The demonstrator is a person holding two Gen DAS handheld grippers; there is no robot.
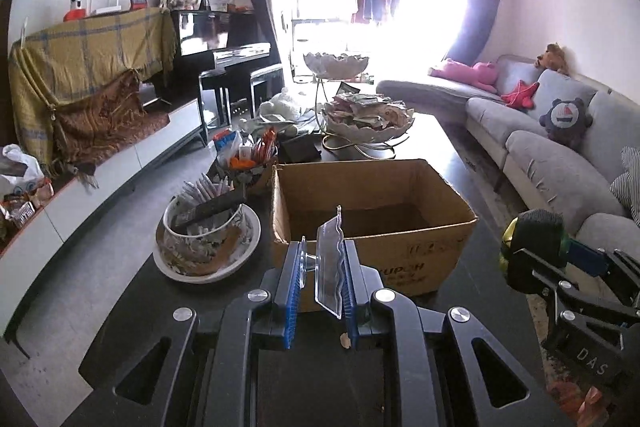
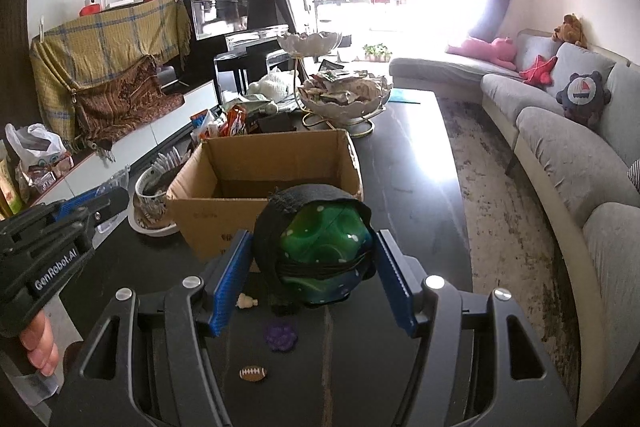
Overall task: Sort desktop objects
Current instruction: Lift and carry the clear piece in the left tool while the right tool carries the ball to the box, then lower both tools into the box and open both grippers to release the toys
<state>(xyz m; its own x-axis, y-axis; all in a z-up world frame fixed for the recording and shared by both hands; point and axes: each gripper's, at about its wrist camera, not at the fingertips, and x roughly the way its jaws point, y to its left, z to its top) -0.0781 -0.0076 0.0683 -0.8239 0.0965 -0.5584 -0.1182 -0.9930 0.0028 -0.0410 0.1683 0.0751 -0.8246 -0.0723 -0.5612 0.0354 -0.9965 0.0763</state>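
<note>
My left gripper (image 1: 322,267) is shut on a clear plastic suction-cup holder (image 1: 329,247), held upright just in front of the open cardboard box (image 1: 420,255). My right gripper (image 2: 312,247) is shut on a green glossy toy (image 2: 326,247) with a black cloth cap, held above the dark table (image 2: 408,187) near the box (image 2: 200,227). In the left wrist view that toy (image 1: 534,231) and right gripper appear at the right edge. The left gripper (image 2: 108,203) shows at the left of the right wrist view. The box looks empty inside.
A purple flower piece (image 2: 281,337), a small football charm (image 2: 253,373) and a tiny white figure (image 2: 246,302) lie on the table beneath my right gripper. A patterned bowl of sachets (image 1: 208,227) stands left of the box. A tiered dish of packets (image 1: 368,123) stands behind; a grey sofa (image 1: 560,167) runs along the right.
</note>
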